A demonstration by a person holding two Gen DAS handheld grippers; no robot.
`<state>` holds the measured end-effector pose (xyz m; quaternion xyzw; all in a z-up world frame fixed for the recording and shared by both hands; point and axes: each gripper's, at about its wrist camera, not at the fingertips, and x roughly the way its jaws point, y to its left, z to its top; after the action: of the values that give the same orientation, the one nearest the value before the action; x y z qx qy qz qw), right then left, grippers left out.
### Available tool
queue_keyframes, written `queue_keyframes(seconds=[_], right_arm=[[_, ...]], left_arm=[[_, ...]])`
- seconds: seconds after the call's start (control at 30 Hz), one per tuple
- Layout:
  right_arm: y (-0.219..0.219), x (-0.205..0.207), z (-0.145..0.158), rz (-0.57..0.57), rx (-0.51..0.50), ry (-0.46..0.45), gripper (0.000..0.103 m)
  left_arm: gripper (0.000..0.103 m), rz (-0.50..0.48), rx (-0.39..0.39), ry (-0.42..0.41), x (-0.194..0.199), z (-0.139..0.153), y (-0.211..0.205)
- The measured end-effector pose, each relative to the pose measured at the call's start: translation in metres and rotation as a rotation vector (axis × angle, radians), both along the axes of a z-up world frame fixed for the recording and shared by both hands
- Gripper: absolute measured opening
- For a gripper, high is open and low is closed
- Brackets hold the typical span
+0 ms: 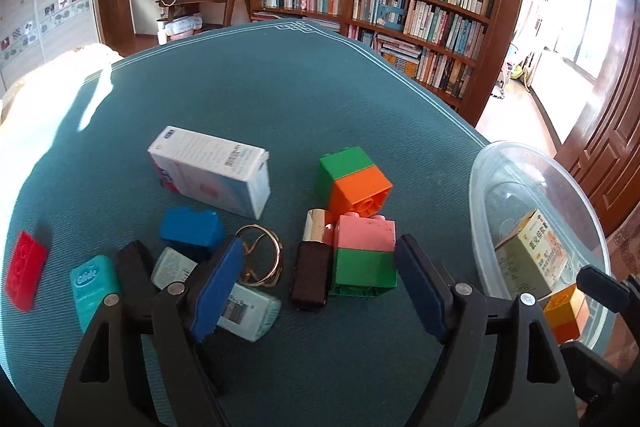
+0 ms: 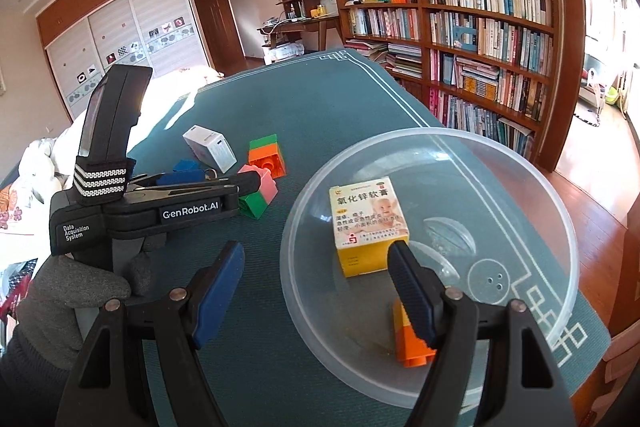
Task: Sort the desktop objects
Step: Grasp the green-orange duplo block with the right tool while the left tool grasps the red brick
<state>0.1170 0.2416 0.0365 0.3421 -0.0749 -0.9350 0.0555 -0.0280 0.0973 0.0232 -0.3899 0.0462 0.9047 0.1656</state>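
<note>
Two items sit in my bowl (image 2: pixel 532 163) lower right, many left on cloth (image 1: pixel 280 99); both my grippers (image 1: pixel 320 279) (image 2: pixel 316 287) wide, empty.

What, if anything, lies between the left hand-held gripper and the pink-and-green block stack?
Nothing visible. The left hand-held gripper is open, and the pink-and-green block stack lies just ahead between its pads. A dark lipstick tube lies against the stack's left side, also inside the gap.
</note>
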Motion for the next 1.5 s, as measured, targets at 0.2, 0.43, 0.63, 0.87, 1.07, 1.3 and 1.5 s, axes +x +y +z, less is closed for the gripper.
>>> queue_keyframes(seconds=[0.2, 0.43, 0.63, 0.87, 1.07, 1.3, 1.5], right_arm=[[-0.019, -0.007, 0.003, 0.048, -0.022, 0.005, 0.078], [-0.055, -0.026, 0.002, 0.120, -0.030, -0.006, 0.078], [-0.079, -0.069, 0.005, 0.095, -0.030, -0.015, 0.078], [-0.092, -0.118, 0.000, 0.011, 0.022, -0.041, 0.077], [-0.097, -0.142, -0.013, -0.041, 0.090, -0.069, 0.074], [-0.091, -0.162, -0.029, -0.068, 0.104, -0.132, 0.074], [-0.095, -0.166, -0.036, -0.038, 0.104, -0.134, 0.074]], left_arm=[[0.081, 0.067, -0.060, 0.035, 0.013, -0.001, -0.040], [0.081, 0.197, -0.102, 0.026, 0.021, -0.015, -0.086], [0.080, 0.222, 0.007, 0.024, 0.024, -0.007, -0.109], [0.080, 0.228, 0.093, 0.013, 0.020, -0.003, -0.135], [0.080, 0.236, 0.127, 0.005, 0.017, -0.006, -0.145], [0.080, 0.266, 0.139, 0.022, 0.015, 0.003, -0.155], [0.080, 0.294, 0.106, 0.038, 0.005, 0.007, -0.171]])
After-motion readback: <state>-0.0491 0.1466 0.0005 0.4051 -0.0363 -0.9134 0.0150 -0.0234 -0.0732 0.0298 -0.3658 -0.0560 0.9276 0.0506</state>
